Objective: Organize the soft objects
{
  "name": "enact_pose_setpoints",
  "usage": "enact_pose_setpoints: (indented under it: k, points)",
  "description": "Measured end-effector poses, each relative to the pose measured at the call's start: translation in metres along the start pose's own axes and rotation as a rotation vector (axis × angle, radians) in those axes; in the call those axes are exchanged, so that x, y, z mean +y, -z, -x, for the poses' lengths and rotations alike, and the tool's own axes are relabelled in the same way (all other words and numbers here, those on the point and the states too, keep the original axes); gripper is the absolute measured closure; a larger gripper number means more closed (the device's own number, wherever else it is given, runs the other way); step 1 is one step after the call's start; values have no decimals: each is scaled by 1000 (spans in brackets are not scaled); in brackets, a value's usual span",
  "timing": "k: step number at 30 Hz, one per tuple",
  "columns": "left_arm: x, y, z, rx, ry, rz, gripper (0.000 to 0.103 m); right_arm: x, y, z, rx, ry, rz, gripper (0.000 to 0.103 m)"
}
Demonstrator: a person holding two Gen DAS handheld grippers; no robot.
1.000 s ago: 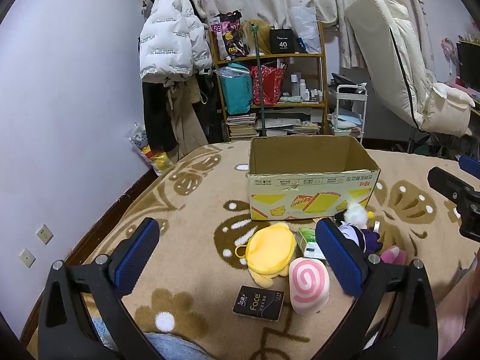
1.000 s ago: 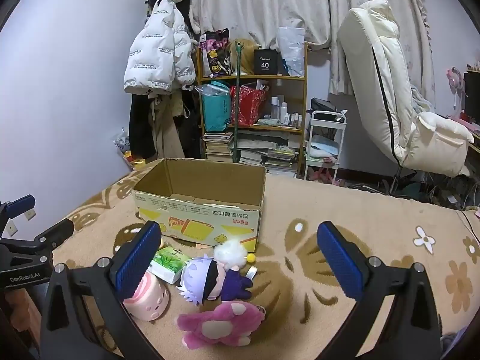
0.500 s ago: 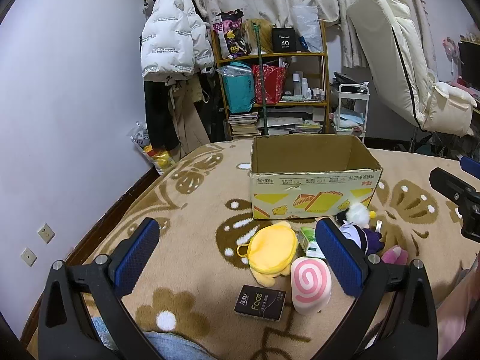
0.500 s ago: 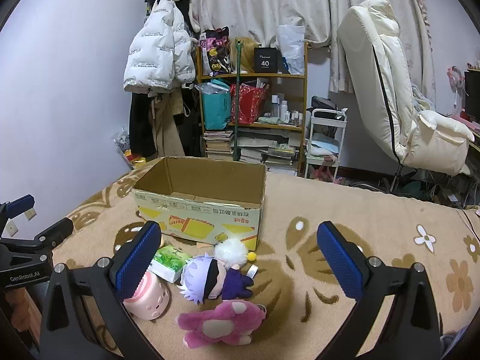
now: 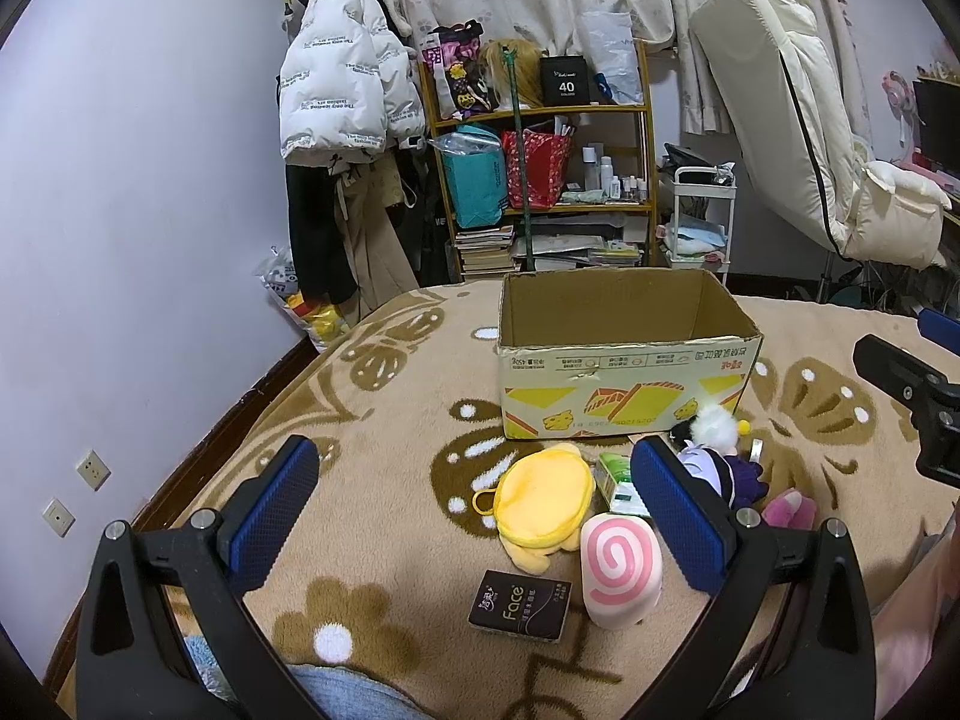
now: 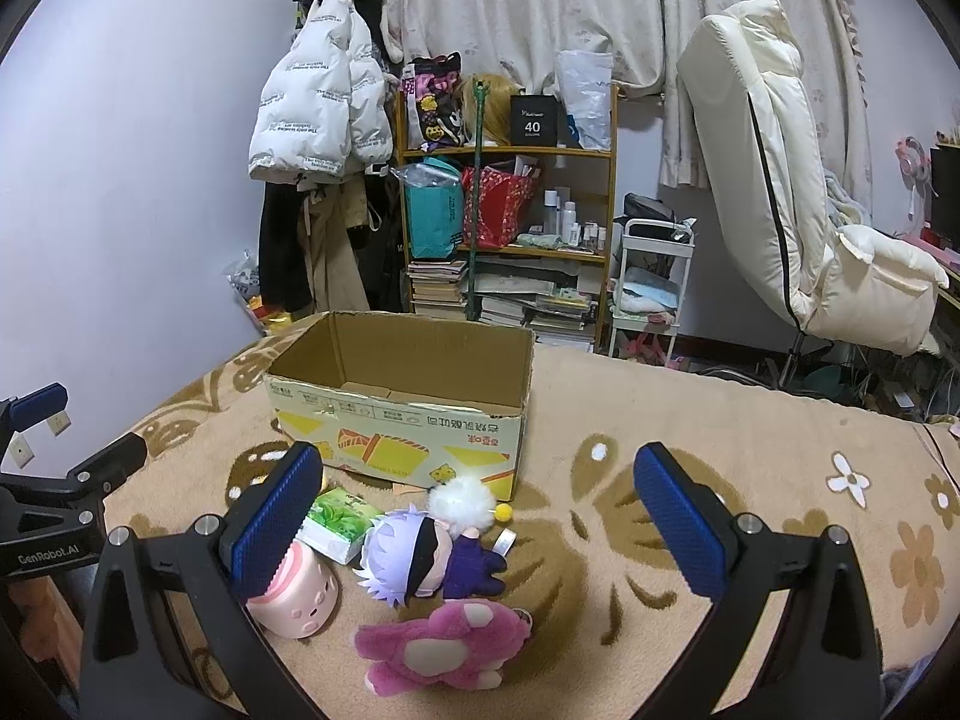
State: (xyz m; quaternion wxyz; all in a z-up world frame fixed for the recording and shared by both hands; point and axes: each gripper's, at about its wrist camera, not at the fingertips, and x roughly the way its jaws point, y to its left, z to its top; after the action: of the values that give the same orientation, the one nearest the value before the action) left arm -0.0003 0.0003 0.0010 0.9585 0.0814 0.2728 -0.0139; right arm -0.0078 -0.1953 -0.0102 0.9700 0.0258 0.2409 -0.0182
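An open cardboard box (image 5: 624, 354) (image 6: 402, 396) stands on the patterned blanket. In front of it lie a yellow plush (image 5: 543, 501), a pink swirl plush (image 5: 618, 570) (image 6: 294, 597), a white-haired doll in purple (image 6: 429, 552) (image 5: 720, 468), a magenta bear (image 6: 444, 648) (image 5: 789, 510), a green tissue pack (image 6: 339, 519) (image 5: 621, 483) and a black "Face" pack (image 5: 521, 605). My left gripper (image 5: 474, 516) hovers open above the yellow plush. My right gripper (image 6: 480, 522) hovers open above the doll. Neither holds anything.
A cluttered shelf (image 6: 510, 228), a hanging white jacket (image 5: 342, 96) and a cream recliner (image 6: 798, 198) stand beyond the bed. The wall (image 5: 120, 240) runs along the left edge. The other gripper's body shows at the right edge (image 5: 912, 384) of the left view.
Both views have barely shifted, drifting slightly. Nothing on the blanket has moved and both grippers stay open.
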Motion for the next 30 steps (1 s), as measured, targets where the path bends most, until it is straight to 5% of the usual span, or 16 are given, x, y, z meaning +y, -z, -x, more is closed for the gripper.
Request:
enact_pose_setpoints:
  k: [30]
  points:
    - [-1,1,1,-9,-2,1,0,0,1,-2,4,2,6,0]
